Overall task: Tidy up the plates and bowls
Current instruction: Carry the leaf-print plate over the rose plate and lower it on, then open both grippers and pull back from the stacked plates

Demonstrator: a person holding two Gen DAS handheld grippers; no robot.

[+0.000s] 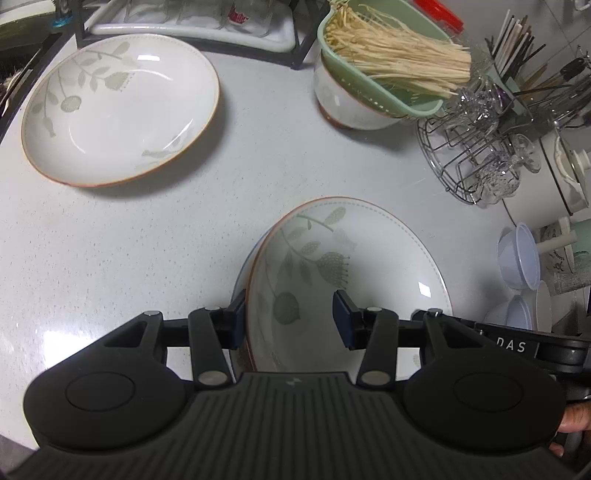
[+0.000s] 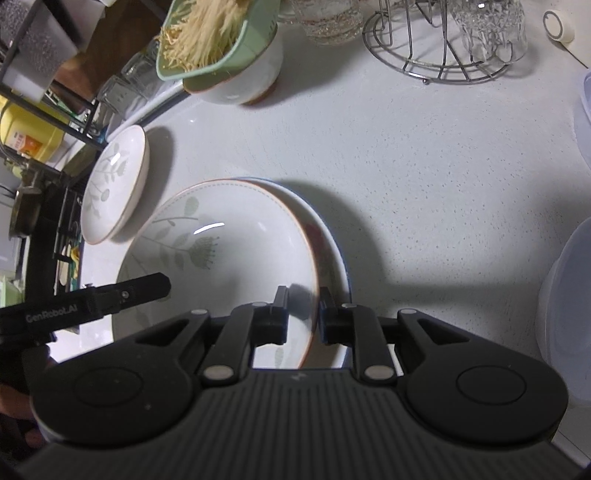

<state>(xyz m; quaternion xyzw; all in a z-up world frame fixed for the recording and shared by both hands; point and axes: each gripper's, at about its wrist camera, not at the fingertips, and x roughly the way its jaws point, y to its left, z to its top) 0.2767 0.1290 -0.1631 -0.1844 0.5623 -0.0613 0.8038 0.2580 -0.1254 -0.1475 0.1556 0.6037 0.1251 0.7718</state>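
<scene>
A white leaf-patterned plate with a brown rim (image 1: 354, 266) lies on top of a blue-rimmed plate (image 1: 238, 284) on the counter; both show in the right wrist view (image 2: 236, 251) (image 2: 332, 236). My left gripper (image 1: 291, 317) is open, its fingers astride the top plate's left rim. My right gripper (image 2: 303, 314) straddles the top plate's right rim with a narrow gap; the pads look close to the rim but not clamped. A second leaf-patterned plate (image 1: 118, 107) lies apart at the far left, also in the right wrist view (image 2: 114, 184).
A white bowl (image 1: 347, 103) holding a green colander of noodles (image 1: 384, 55) stands at the back. A wire rack with glasses (image 1: 480, 155), a utensil holder (image 1: 524, 55), a pot (image 1: 561, 173) and plastic bowls (image 1: 521, 258) crowd the right. A dish rack (image 1: 192, 29) lines the back.
</scene>
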